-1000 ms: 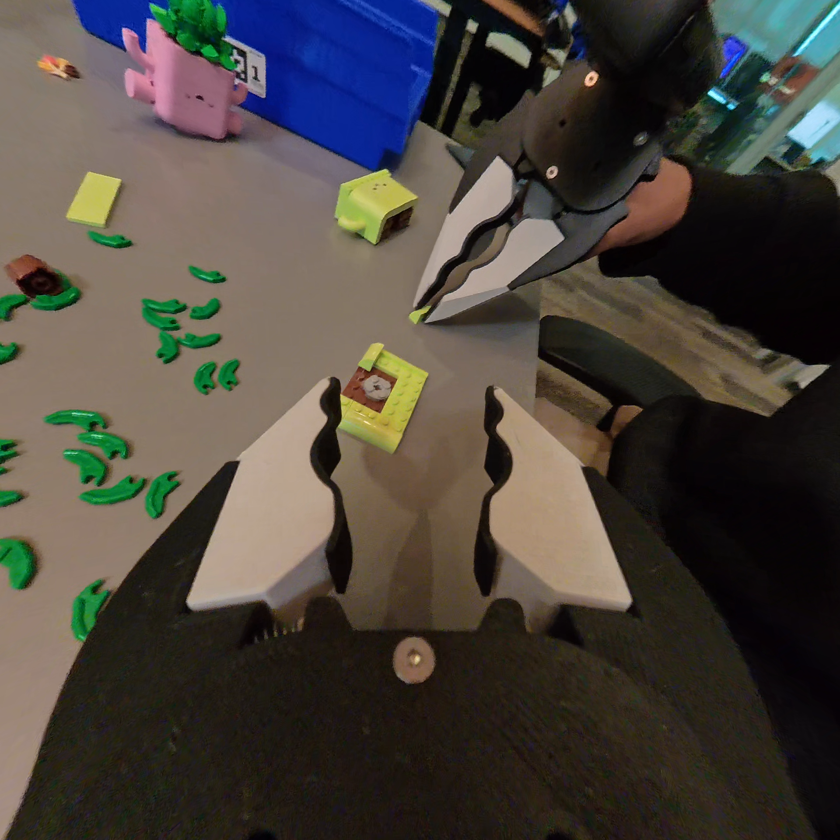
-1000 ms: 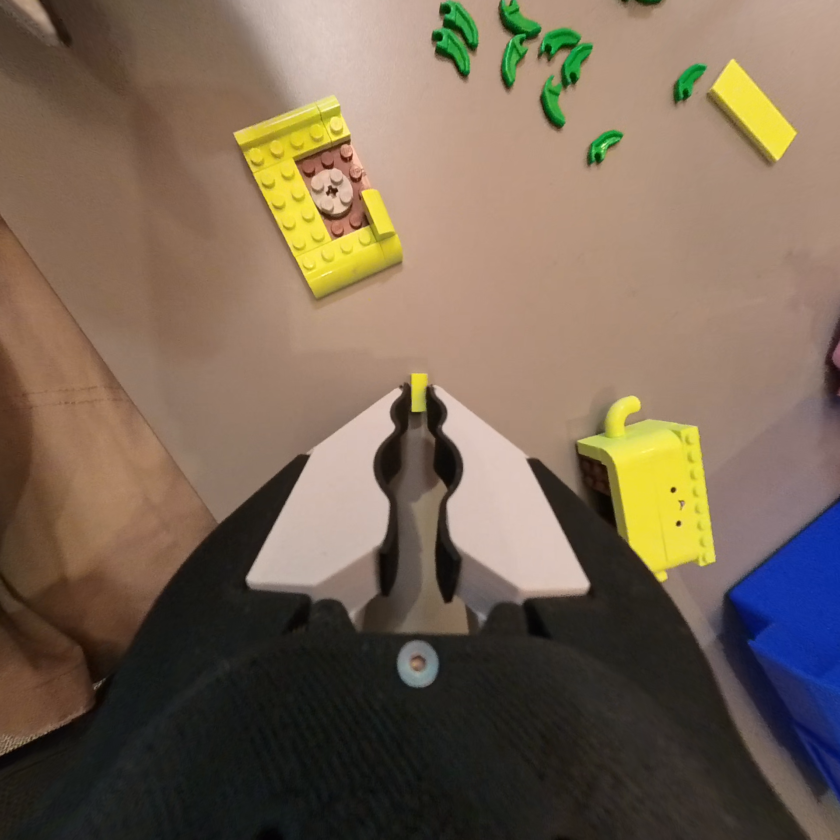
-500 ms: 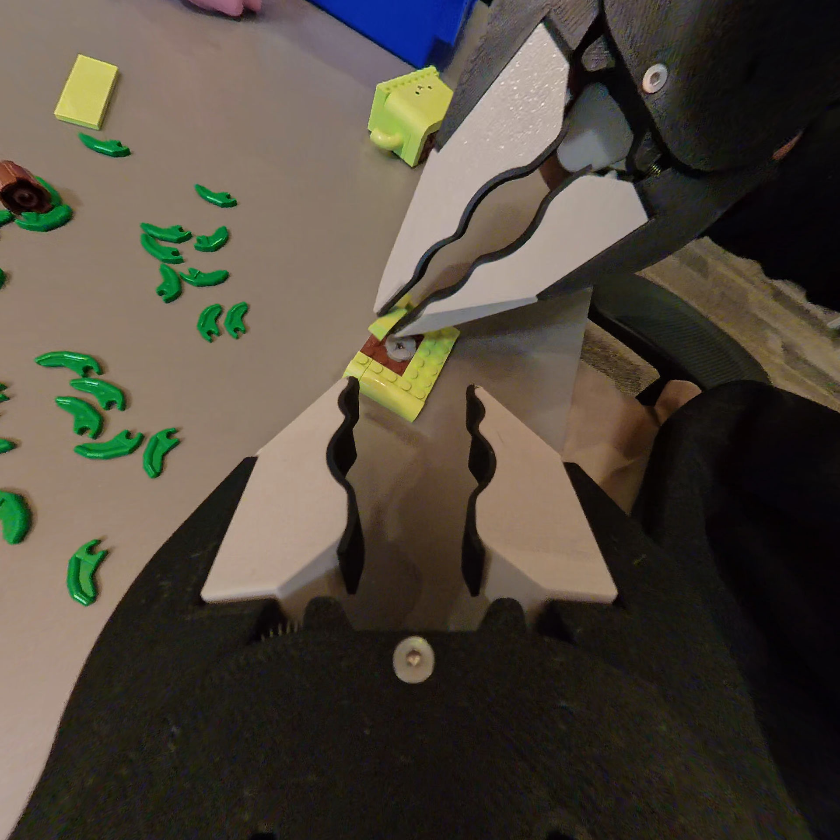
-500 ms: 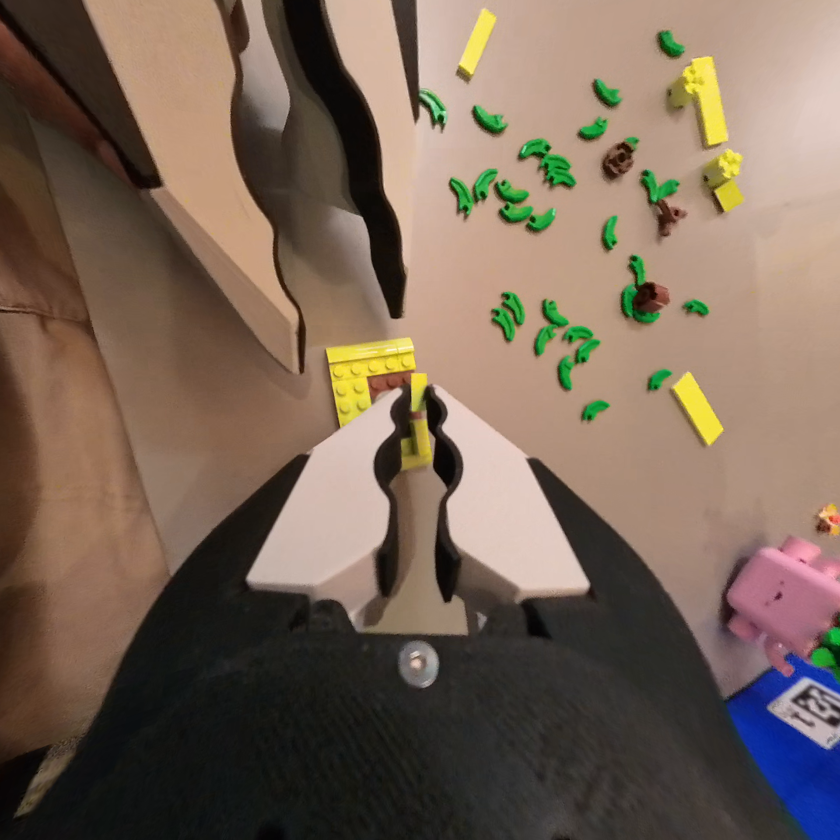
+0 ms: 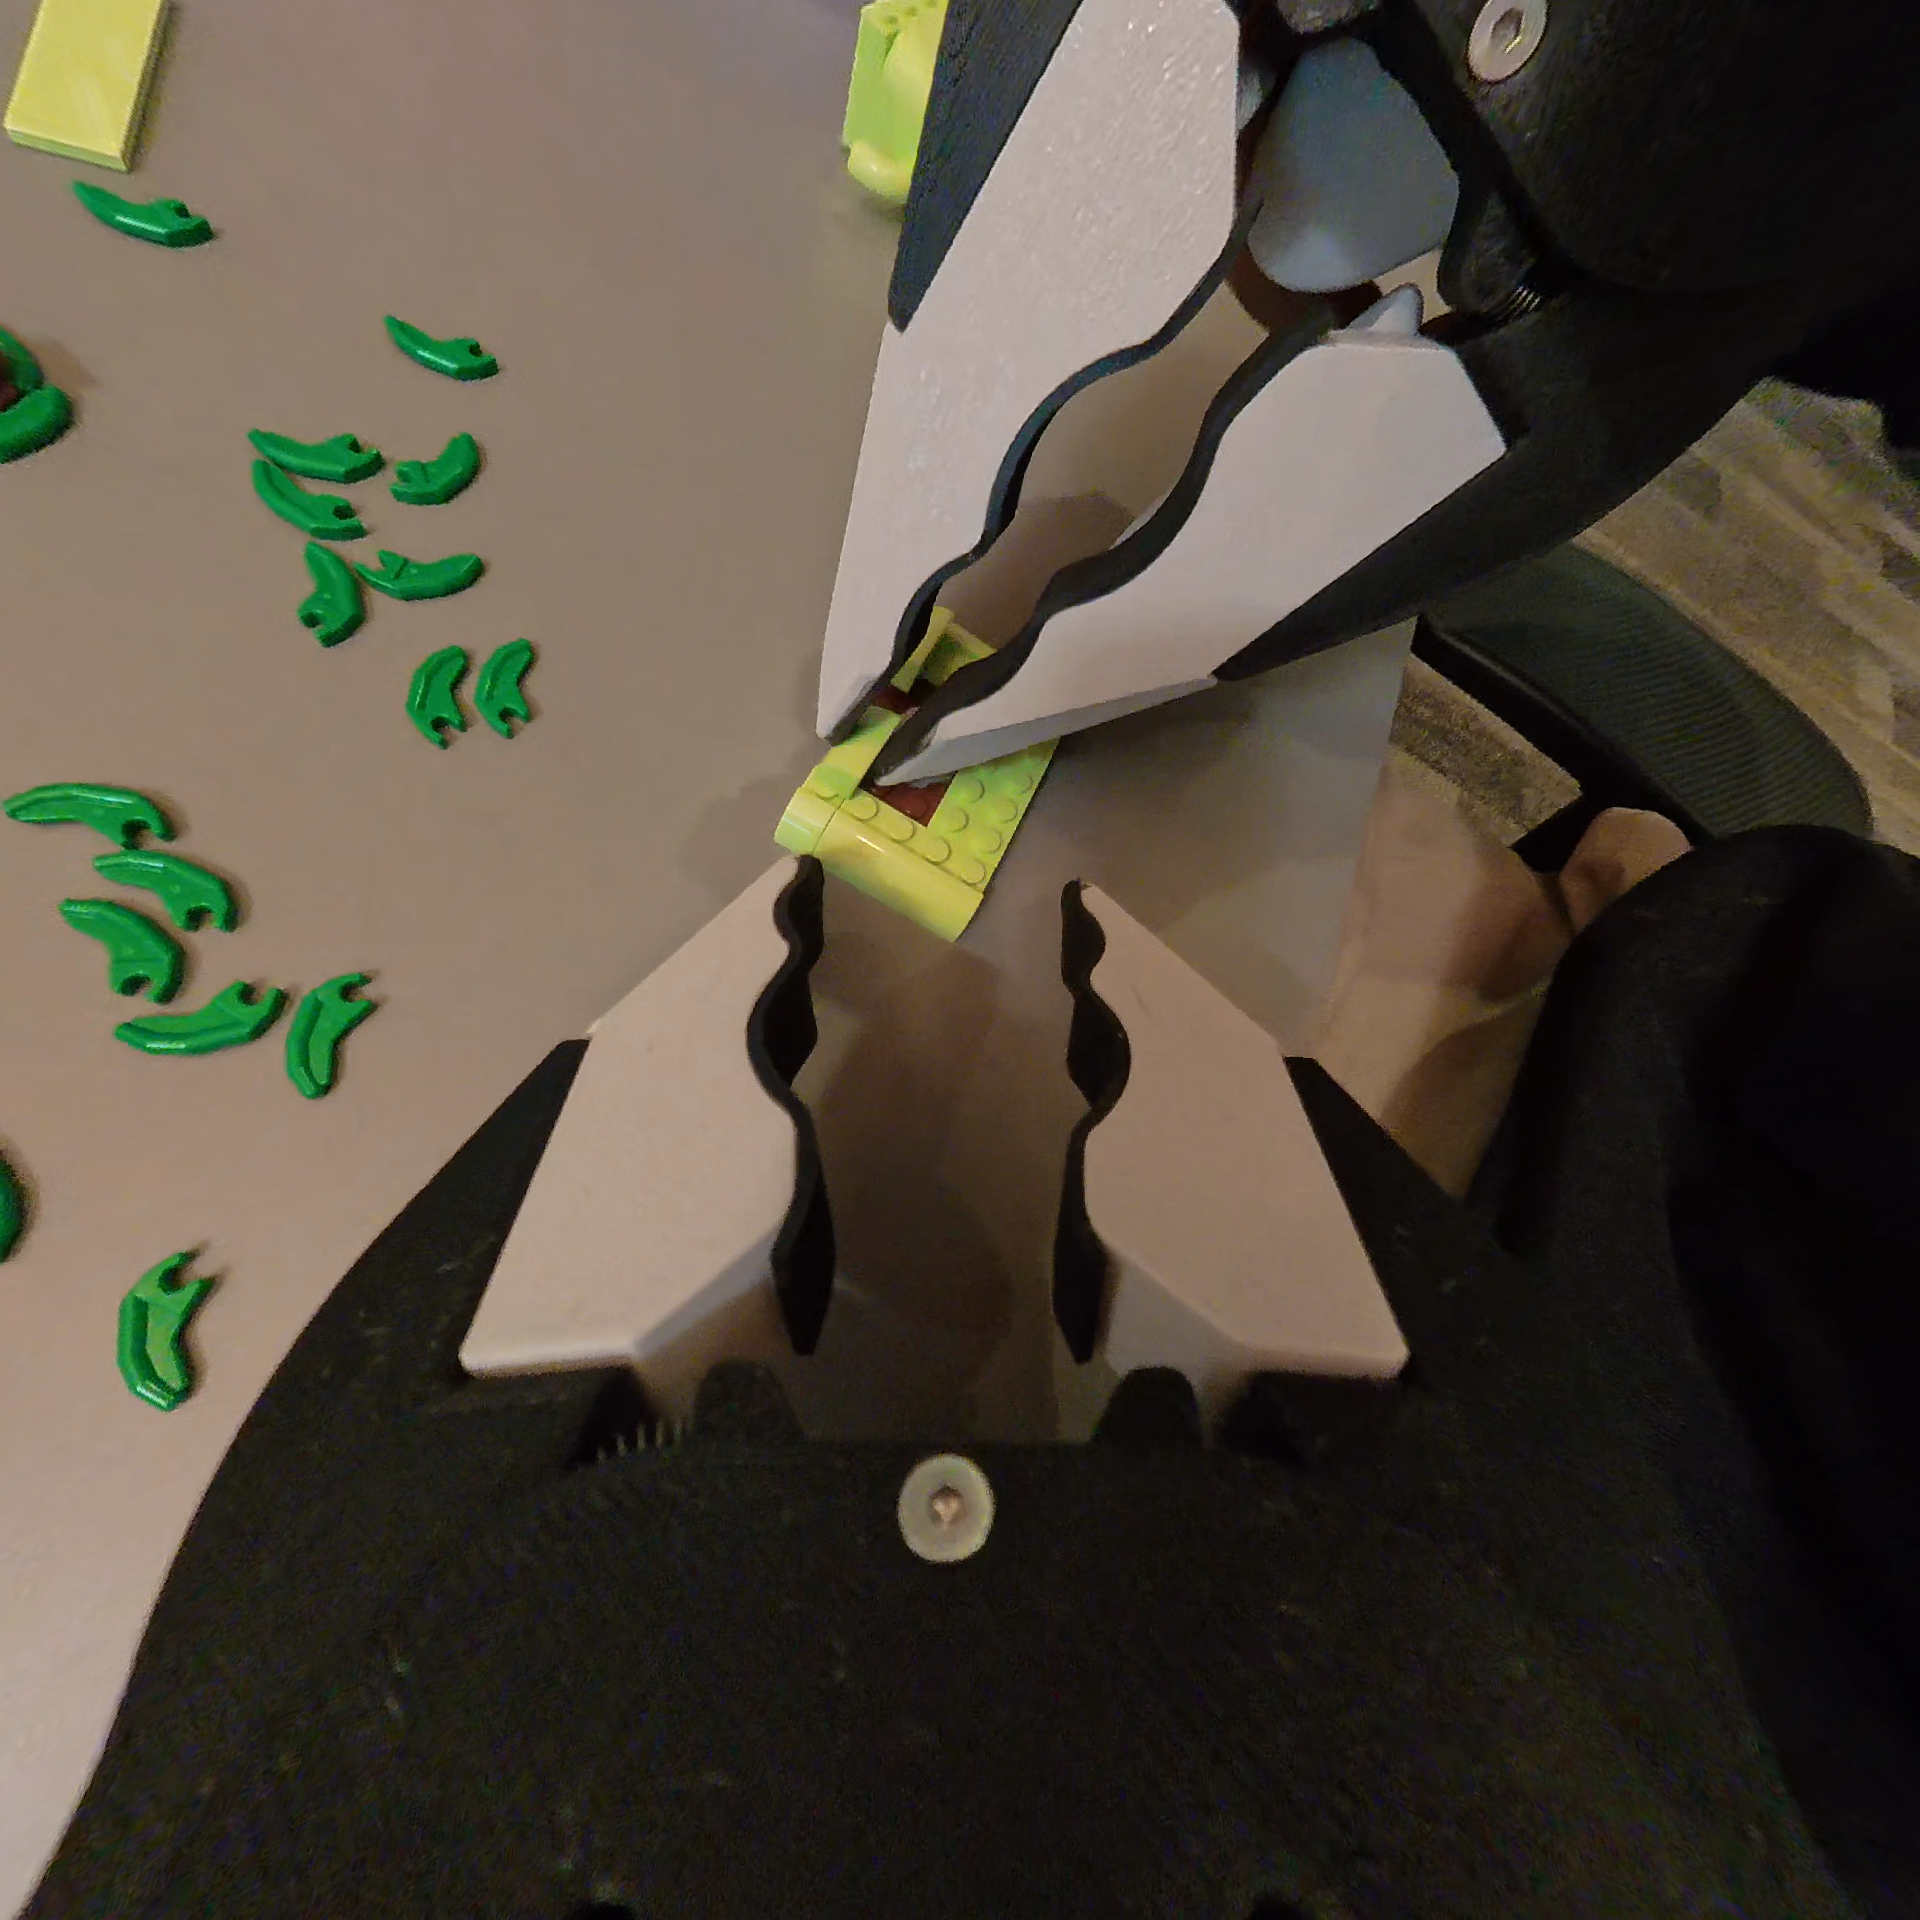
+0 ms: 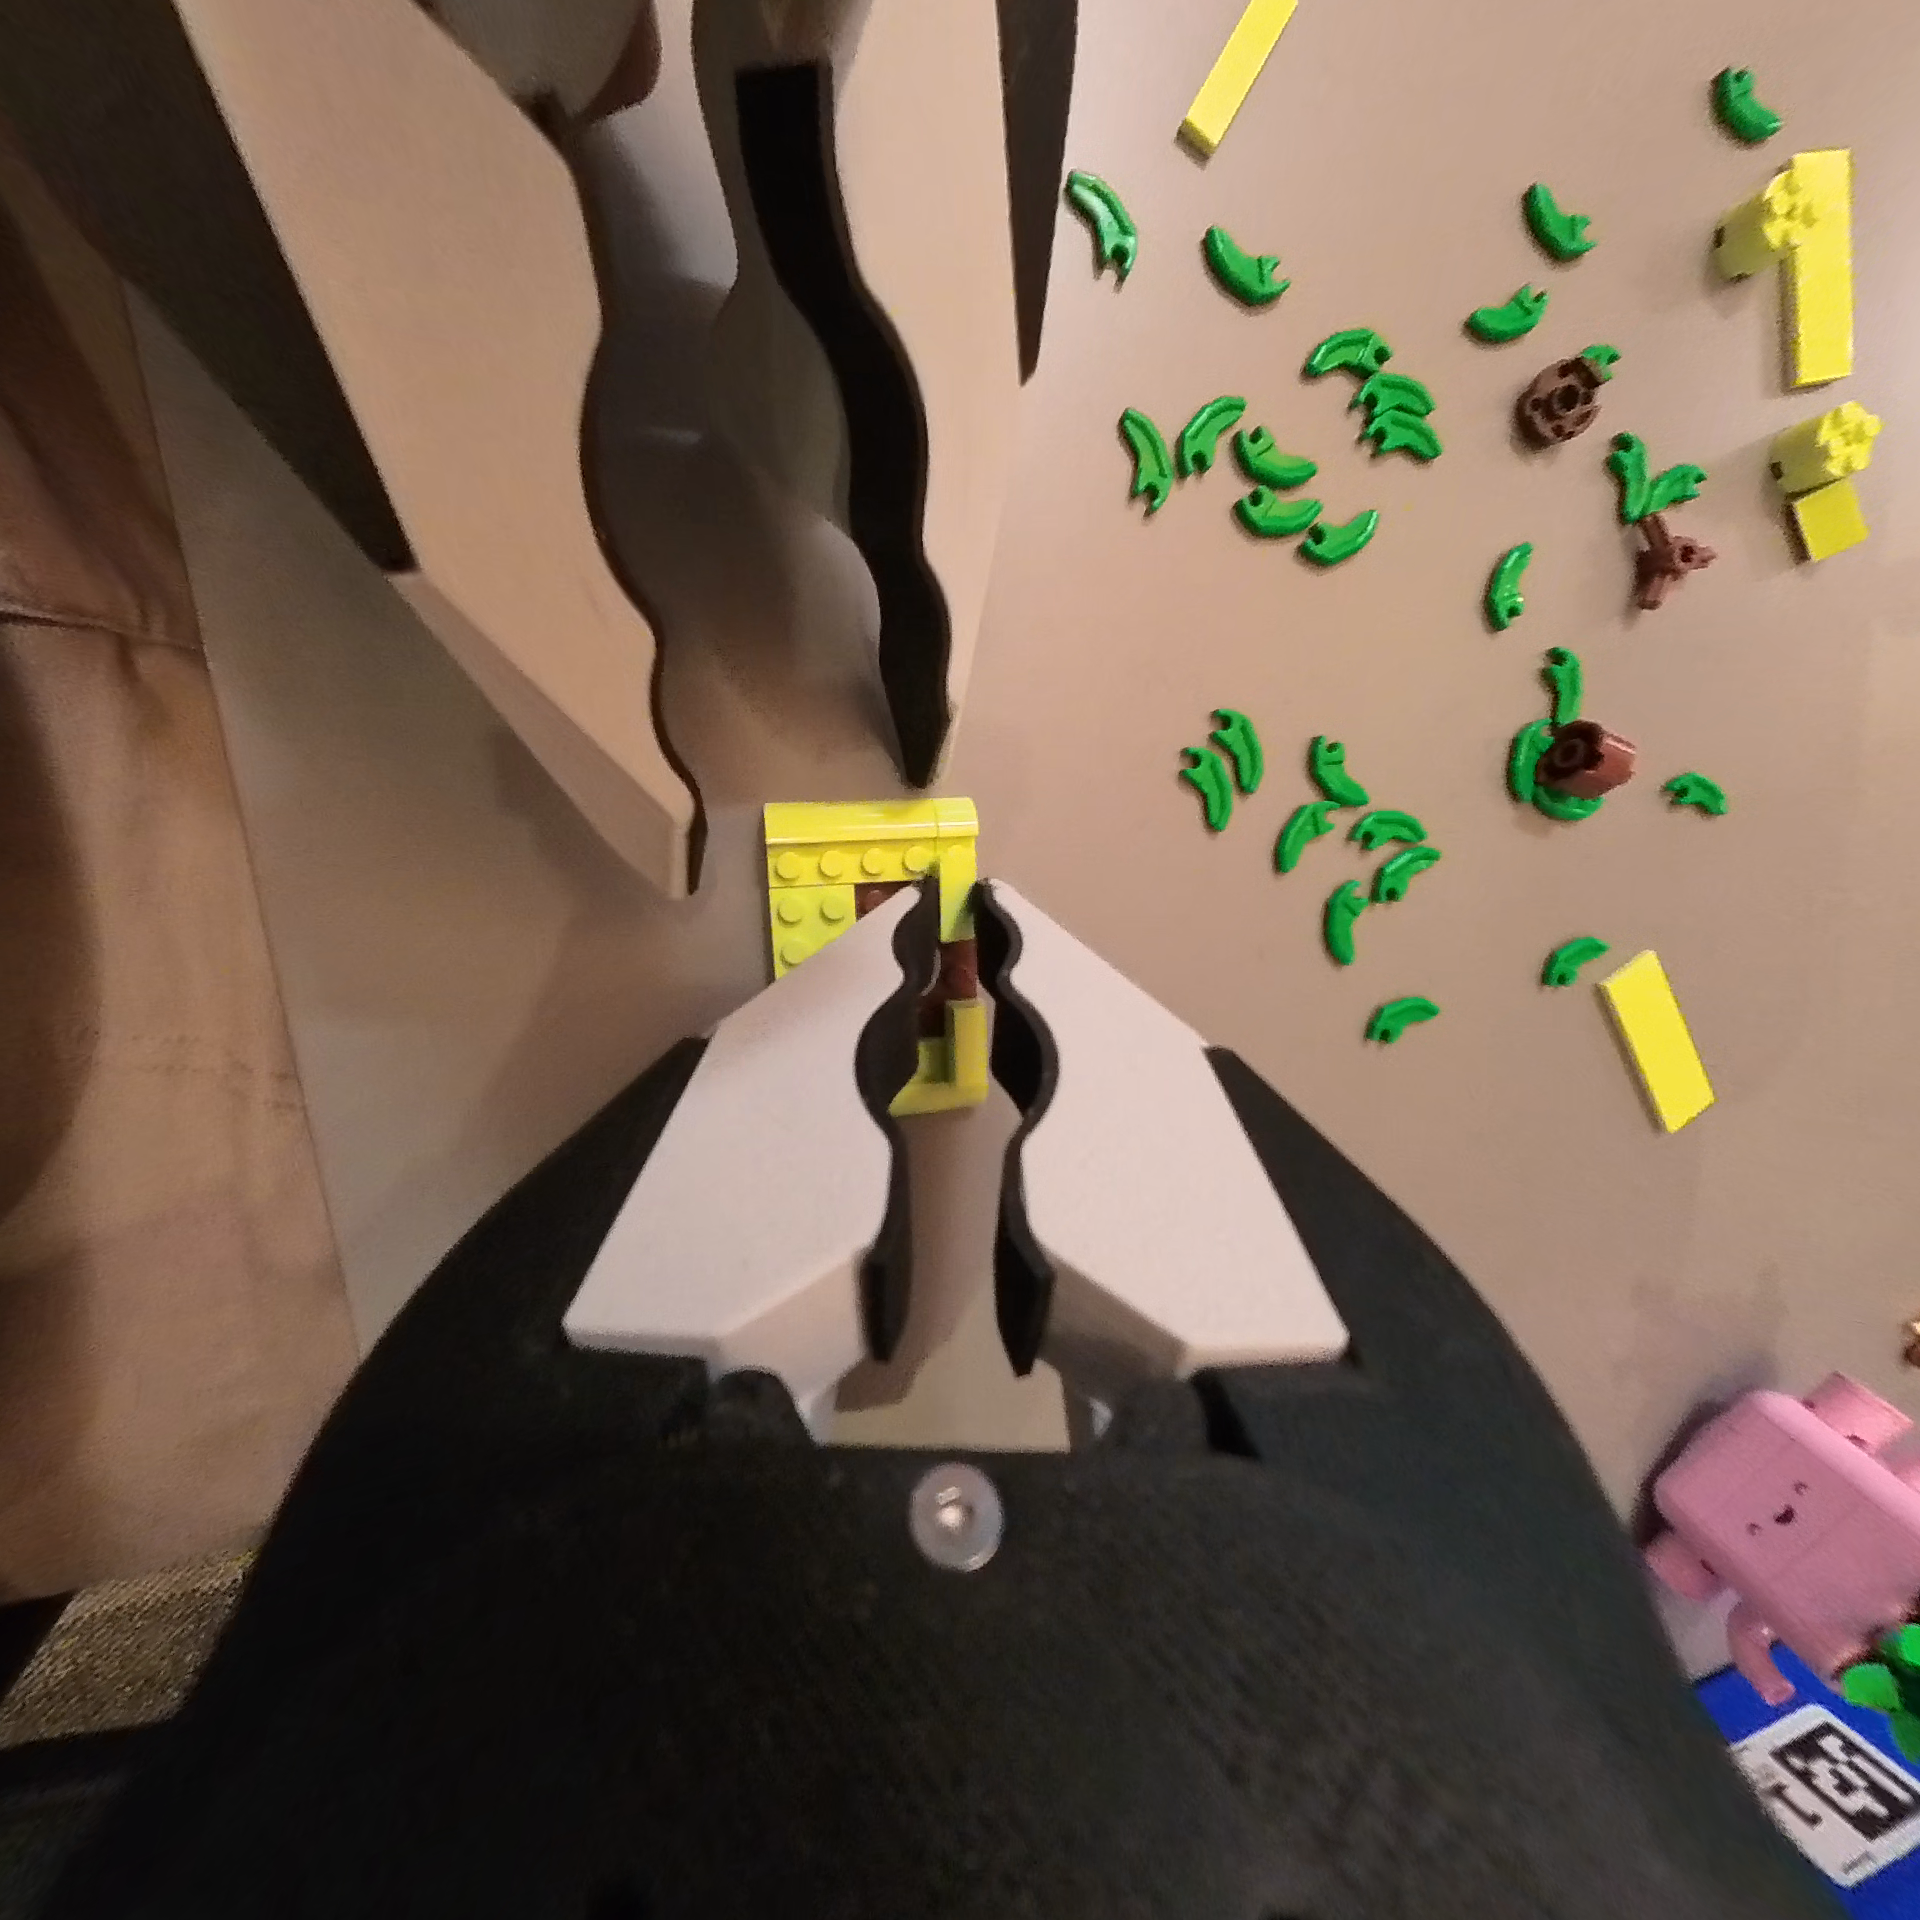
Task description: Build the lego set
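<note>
Right gripper point(image 6: 948, 902): clenched on 1 small lime piece point(image 6: 954, 883), tips down on the lime base plate point(image 6: 821, 883). 1.0 s ago it held the piece above bare table, well apart from the plate; 0.5 s ago it was over the plate; now piece and plate touch at the plate's brown inset. Judgement: placement step in hand, the piece probably not yet pressed home.

Left gripper point(image 5: 940, 896): released, holding nothing, jaws wide apart. It has closed in over the last 1.0 s and now sits just beside the plate's near edge point(image 5: 904, 873), 1 tip almost at the corner. Judgement: positioned to brace the plate against sliding.

Base plate: flat on the grey table point(image 5: 623, 260), near the table's edge.

Left wrist view only: the right gripper's point(image 5: 883, 753) tips seen from the side, meeting the plate; a lime block point(image 5: 883, 114) beyond it.

Right wrist view only: the held piece between the pads; a pink figure point(image 6: 1787, 1538) at lower right; lime bricks point(image 6: 1808, 260) and brown stubs point(image 6: 1558, 400) farther out.

Both views: scattered green leaf pieces point(image 5: 312, 488) and a flat lime tile point(image 5: 88, 83), well apart from the plate.
</note>
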`<state>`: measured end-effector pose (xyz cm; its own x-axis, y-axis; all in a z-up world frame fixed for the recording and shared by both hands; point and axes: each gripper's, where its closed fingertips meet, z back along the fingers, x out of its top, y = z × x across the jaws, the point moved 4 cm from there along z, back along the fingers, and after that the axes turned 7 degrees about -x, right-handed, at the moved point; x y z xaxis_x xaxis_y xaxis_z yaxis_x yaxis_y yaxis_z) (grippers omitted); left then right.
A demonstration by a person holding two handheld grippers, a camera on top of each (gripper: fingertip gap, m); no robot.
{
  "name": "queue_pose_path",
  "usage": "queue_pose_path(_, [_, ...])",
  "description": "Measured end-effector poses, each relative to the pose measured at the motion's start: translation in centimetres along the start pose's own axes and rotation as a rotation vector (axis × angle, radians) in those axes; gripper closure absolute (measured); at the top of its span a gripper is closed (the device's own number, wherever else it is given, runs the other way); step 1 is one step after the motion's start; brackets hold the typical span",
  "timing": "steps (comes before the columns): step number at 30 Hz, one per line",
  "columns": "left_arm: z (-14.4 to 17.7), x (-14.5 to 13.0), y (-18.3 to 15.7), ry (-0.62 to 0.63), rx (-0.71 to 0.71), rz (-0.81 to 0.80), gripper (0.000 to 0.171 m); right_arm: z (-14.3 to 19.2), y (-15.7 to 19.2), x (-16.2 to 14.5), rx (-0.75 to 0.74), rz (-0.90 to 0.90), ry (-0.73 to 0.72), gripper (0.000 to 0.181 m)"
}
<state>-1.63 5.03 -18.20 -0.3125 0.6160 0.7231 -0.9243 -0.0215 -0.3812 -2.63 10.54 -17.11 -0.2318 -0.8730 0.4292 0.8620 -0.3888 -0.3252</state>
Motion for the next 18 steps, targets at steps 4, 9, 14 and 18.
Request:
queue_pose_path(4, [-0.20,-0.12,0.00,0.020,0.021,-0.016,0.128,-0.02,-0.07,0.03,0.010,0.007,0.004,0.176])
queue_pose_path(9, [-0.13,-0.07,0.09,0.013,0.021,-0.006,0.128,-0.11,-0.06,0.17,0.023,0.011,0.000,0.176])
queue_pose_path(14, [-0.16,-0.05,0.06,0.013,0.023,-0.013,0.129,-0.22,-0.06,0.32,0.035,0.025,0.011,0.176])
queue_pose_path(18, [-0.22,-0.02,0.10,0.015,0.028,-0.016,0.130,-0.27,-0.08,0.38,0.045,0.046,0.030,0.176])
